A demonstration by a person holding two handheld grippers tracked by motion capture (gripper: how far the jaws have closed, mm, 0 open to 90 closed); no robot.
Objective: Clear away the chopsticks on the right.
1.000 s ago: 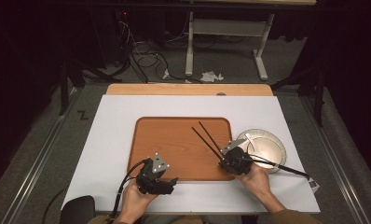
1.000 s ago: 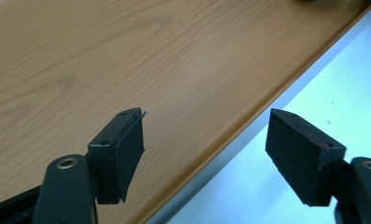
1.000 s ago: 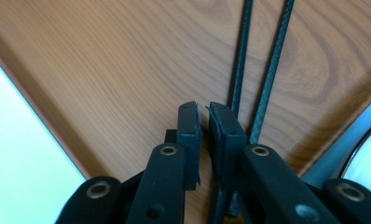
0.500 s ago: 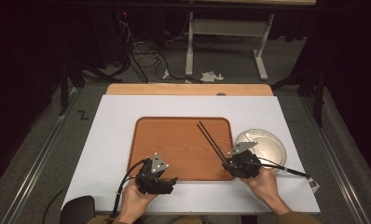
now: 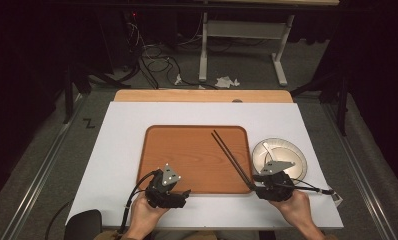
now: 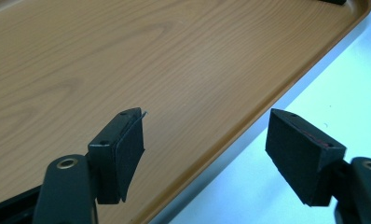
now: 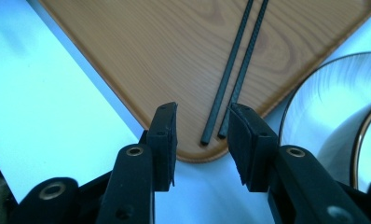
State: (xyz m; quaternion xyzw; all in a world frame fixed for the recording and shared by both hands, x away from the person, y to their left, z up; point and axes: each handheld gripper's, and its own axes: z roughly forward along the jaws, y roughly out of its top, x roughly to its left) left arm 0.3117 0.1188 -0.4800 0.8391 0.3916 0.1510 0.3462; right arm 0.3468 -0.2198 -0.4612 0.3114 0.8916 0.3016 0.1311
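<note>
Two thin black chopsticks (image 5: 231, 157) (image 7: 235, 65) lie side by side on the right part of a wooden tray (image 5: 187, 155) (image 7: 127, 46) (image 6: 127, 56). Their near ends rest by the tray's front right corner. My right gripper (image 5: 258, 183) (image 7: 202, 126) hovers just behind those ends; its jaws have just been opening and stand open, with nothing pressed between the pads. My left gripper (image 5: 179, 194) (image 6: 207, 140) sits over the tray's front edge, jaws wide open and empty.
A white plate (image 5: 287, 152) (image 7: 323, 107) with a thin gold rim stands right of the tray, close to my right gripper. A white sheet (image 5: 122, 145) (image 6: 342, 93) covers the table around the tray. Cables trail from both grippers toward the near edge.
My right gripper let go of the chopsticks and drew back to the right, toward the person. The chopsticks went from a splayed V to lying parallel on the tray. The left gripper stayed put.
</note>
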